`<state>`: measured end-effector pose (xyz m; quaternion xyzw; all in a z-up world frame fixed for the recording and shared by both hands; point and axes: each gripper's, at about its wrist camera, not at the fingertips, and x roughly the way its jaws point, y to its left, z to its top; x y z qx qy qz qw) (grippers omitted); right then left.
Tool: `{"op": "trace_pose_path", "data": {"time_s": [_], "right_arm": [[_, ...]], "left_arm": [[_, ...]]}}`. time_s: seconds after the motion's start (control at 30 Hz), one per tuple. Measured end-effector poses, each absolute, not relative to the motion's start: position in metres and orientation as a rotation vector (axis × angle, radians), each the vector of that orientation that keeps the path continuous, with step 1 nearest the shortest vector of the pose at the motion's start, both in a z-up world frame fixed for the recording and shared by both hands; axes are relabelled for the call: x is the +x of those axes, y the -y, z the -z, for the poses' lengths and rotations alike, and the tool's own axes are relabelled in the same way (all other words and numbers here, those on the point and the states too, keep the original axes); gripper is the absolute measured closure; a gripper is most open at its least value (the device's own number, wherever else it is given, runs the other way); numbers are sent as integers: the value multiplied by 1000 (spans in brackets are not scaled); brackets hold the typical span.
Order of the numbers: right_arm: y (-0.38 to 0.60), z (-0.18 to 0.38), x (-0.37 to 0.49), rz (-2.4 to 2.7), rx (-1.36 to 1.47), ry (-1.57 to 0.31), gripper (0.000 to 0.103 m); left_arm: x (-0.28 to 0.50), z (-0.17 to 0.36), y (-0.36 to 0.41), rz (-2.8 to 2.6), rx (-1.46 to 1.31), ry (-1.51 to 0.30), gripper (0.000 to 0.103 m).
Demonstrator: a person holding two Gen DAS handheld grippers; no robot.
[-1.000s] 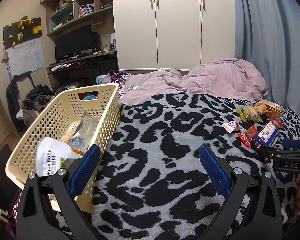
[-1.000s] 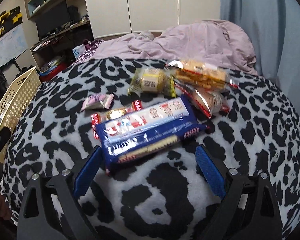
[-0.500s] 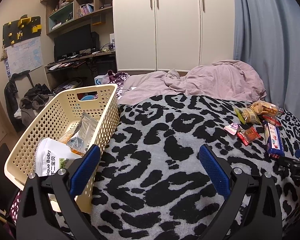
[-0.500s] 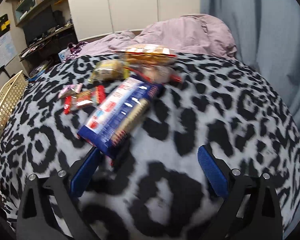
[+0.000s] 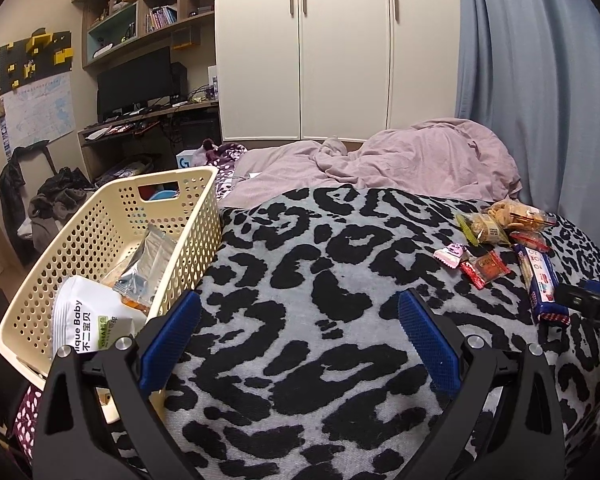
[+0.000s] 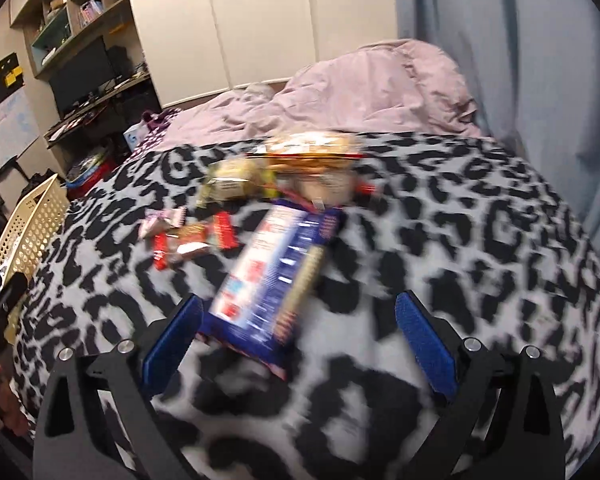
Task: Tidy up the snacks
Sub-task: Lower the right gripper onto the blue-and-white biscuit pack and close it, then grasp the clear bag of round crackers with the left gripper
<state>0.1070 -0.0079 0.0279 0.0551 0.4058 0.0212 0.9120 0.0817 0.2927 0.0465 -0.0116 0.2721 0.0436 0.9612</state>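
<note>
Snacks lie on a leopard-print blanket. A long blue biscuit pack lies lengthwise just ahead of my right gripper, which is open; the pack's near end sits between the fingers, toward the left one. Behind it lie a red wrapper, a pink candy, a yellow-green packet and an orange cracker bag. My left gripper is open and empty over the blanket. The same blue pack shows far right in the left wrist view. The cream perforated basket to the left holds a white pouch and a silver packet.
A rumpled pink duvet covers the far half of the bed. White wardrobe doors and a blue curtain stand behind. A desk with a monitor and piled clothes are at left, beyond the basket.
The right wrist view has swung, so the blue pack now points away from the gripper instead of lying across, with its near end between the fingers. The left gripper has barely moved.
</note>
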Motion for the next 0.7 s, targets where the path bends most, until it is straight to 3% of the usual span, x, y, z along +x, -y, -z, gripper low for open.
{"op": "trace_pose_path", "data": {"time_s": [0.1,0.17,0.37,0.7], "right_arm": [[-8,-21,125,-44,84,-861,9],[-12,-18,133,-41,81,-880,23],[-16,-17,140,-6,55,-881,46],[5,-25,114,-72,134,-834,57]], "left_arm": [[82,-46,-298,-93,-38,-553,3],[81,-46,-302,-97,-44,-552,3],[85,-45,-307,-101,-54,-557,3],[89,-58,-287,-92,-2,-542,3]]}}
